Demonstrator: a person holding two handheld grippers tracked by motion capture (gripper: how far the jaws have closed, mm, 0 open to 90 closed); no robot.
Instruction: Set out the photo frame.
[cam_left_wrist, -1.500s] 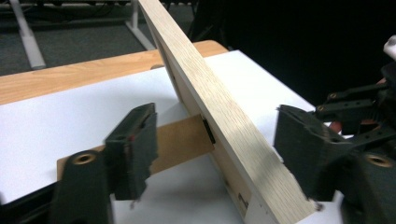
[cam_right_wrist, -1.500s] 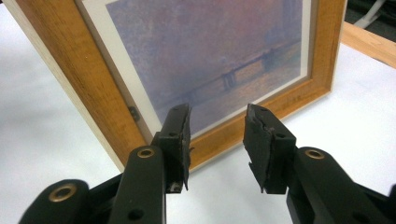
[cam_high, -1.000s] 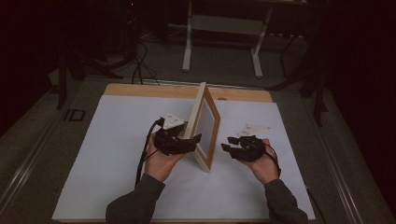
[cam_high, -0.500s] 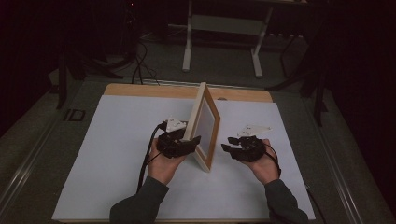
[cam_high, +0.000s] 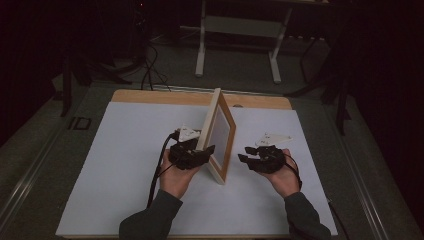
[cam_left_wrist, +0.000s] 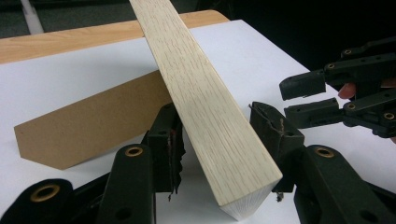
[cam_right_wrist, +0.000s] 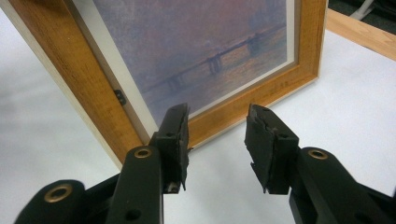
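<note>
frame propped on its stand, left gripper closing on the near corner

the picture frame (cam_high: 219, 134) stands upright near the middle of the white mat (cam_high: 125, 150), edge-on to us in the high view, leaning on its brown back stand (cam_left_wrist: 88, 121). so the standing-up part looks done; what is left, we judge, is a steadying hold or a final nudge, then letting go.

our left gripper (cam_high: 197, 155) sits at the frame's near end on its left side. its jaws have just been closing, and in the left gripper view the pale wood edge (cam_left_wrist: 205, 107) runs between the fingers (cam_left_wrist: 163, 140). the left pad looks to be against the wood, but we cannot tell whether both press, so it may be a loose bracket, not a firm pinch.

our right gripper (cam_high: 252, 157) hovers just right of the frame, fingers (cam_right_wrist: 175, 135) spread with nothing between them, apart from the frame.

the high view gives the layout but hides both faces of the frame. the right gripper view shows the print, a hazy bridge over water. the left gripper view shows the stand flat on the mat, plus the right gripper beyond.
</note>
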